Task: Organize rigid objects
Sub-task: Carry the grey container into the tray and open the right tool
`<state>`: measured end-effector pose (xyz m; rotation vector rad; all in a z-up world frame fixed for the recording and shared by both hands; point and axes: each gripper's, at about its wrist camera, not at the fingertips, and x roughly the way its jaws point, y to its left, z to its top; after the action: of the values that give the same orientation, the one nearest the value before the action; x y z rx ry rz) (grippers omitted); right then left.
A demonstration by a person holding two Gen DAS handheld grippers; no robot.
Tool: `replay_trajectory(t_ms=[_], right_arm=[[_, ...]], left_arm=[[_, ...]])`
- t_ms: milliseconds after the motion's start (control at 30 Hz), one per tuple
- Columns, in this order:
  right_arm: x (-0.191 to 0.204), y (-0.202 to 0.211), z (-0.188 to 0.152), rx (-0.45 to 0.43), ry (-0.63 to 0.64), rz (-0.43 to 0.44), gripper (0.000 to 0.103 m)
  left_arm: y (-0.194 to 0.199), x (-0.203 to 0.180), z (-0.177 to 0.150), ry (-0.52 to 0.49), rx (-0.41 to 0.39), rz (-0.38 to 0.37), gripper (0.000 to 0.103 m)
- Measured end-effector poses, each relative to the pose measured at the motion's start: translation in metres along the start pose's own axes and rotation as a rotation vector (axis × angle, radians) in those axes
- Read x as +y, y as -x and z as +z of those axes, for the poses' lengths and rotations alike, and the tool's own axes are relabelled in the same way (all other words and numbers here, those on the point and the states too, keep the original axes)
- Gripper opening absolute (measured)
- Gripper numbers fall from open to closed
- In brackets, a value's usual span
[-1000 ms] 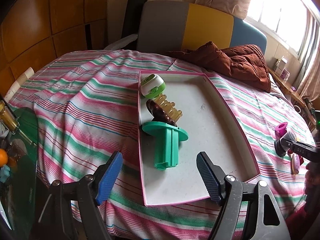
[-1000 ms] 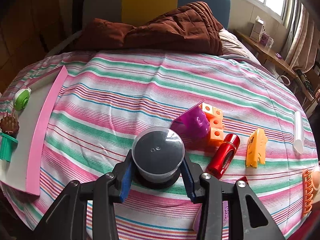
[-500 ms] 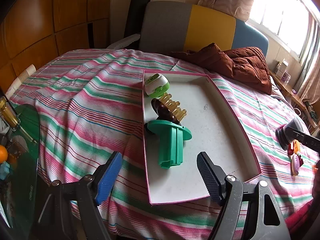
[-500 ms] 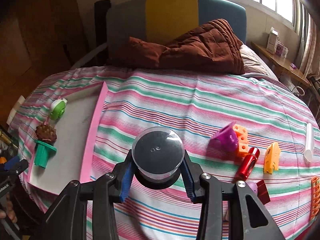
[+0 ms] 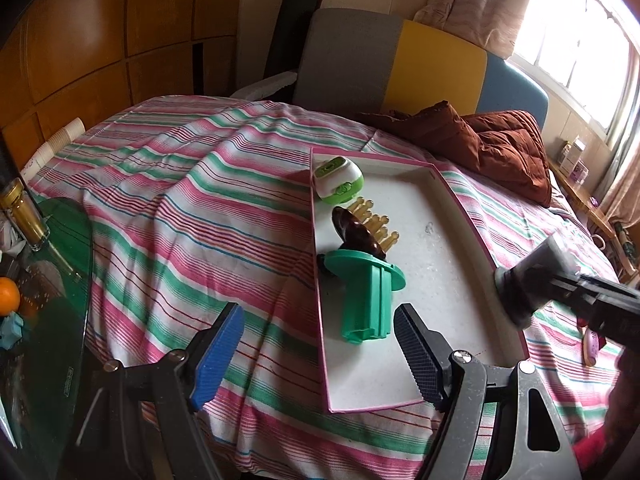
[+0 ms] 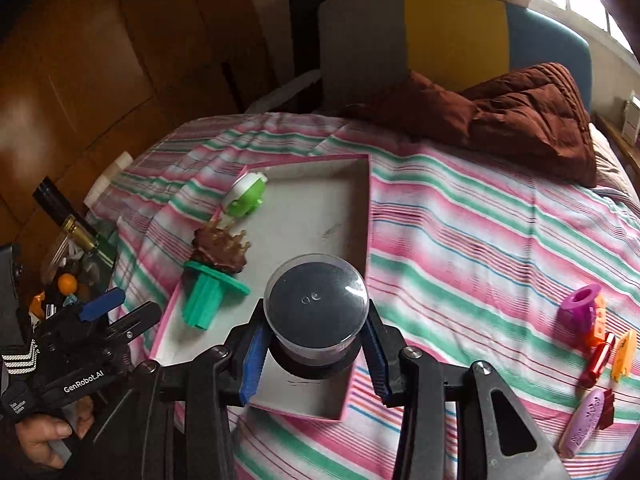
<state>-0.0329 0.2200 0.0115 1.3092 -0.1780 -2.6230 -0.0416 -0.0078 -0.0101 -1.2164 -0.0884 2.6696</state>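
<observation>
Since the earlier frame, the round clear-lidded jar has been carried from the striped bed to above the pink-edged tray, clenched in the right claw just under its lid, presumably so it can be set down upright. It is held over the bare near half, clear of the green holder, brown brush and green-white case lined along the far wall, while the left claw is kept released and empty before the tray.

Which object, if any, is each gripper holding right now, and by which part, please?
The right gripper clamps a clear round jar with dark contents by its opposite sides, near the base. The left gripper is open and holds nothing.
</observation>
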Motion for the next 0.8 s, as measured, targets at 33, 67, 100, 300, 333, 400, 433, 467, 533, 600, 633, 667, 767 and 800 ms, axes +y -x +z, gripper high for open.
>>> replay_trajectory(t_ms=[33, 67, 100, 300, 333, 400, 433, 467, 533, 600, 633, 667, 767, 800], right_arm=[[0.008, -0.007, 0.0, 0.016, 0.012, 0.017, 0.043], [0.017, -0.015, -0.001, 0.036, 0.025, 0.03, 0.043], [0.025, -0.023, -0.002, 0.056, 0.038, 0.035, 0.043], [0.061, -0.067, -0.013, 0.164, 0.096, 0.088, 0.045], [0.063, -0.07, -0.014, 0.165, 0.098, 0.094, 0.046], [0.063, -0.071, -0.015, 0.161, 0.092, 0.102, 0.048], [0.061, -0.071, -0.015, 0.167, 0.081, 0.113, 0.048], [0.059, -0.073, -0.015, 0.176, 0.067, 0.122, 0.048], [0.056, -0.072, -0.015, 0.185, 0.054, 0.132, 0.05], [0.054, -0.068, -0.015, 0.182, 0.054, 0.132, 0.052], [0.054, -0.065, -0.016, 0.176, 0.056, 0.143, 0.055], [0.054, -0.062, -0.015, 0.167, 0.058, 0.156, 0.061], [0.053, -0.051, -0.015, 0.133, 0.05, 0.182, 0.072], [0.052, -0.049, -0.015, 0.126, 0.046, 0.181, 0.072]], left_arm=[[0.0, 0.001, 0.0, 0.002, -0.001, 0.003, 0.078], [0.0, 0.003, 0.001, 0.006, -0.002, 0.005, 0.078], [0.0, 0.005, 0.001, 0.01, -0.001, 0.006, 0.078], [0.001, 0.016, 0.002, 0.039, -0.008, 0.024, 0.08], [0.002, 0.019, 0.003, 0.047, -0.009, 0.028, 0.08], [0.002, 0.023, 0.003, 0.054, -0.011, 0.03, 0.08], [0.001, 0.024, 0.004, 0.057, -0.01, 0.032, 0.08], [0.001, 0.025, 0.004, 0.06, -0.012, 0.033, 0.08], [0.001, 0.026, 0.004, 0.064, -0.012, 0.031, 0.08], [0.002, 0.026, 0.004, 0.064, -0.013, 0.031, 0.08], [0.002, 0.026, 0.004, 0.063, -0.016, 0.031, 0.08], [0.003, 0.026, 0.005, 0.063, -0.02, 0.031, 0.08], [0.006, 0.026, 0.007, 0.062, -0.03, 0.031, 0.08], [0.007, 0.026, 0.007, 0.063, -0.032, 0.031, 0.08]])
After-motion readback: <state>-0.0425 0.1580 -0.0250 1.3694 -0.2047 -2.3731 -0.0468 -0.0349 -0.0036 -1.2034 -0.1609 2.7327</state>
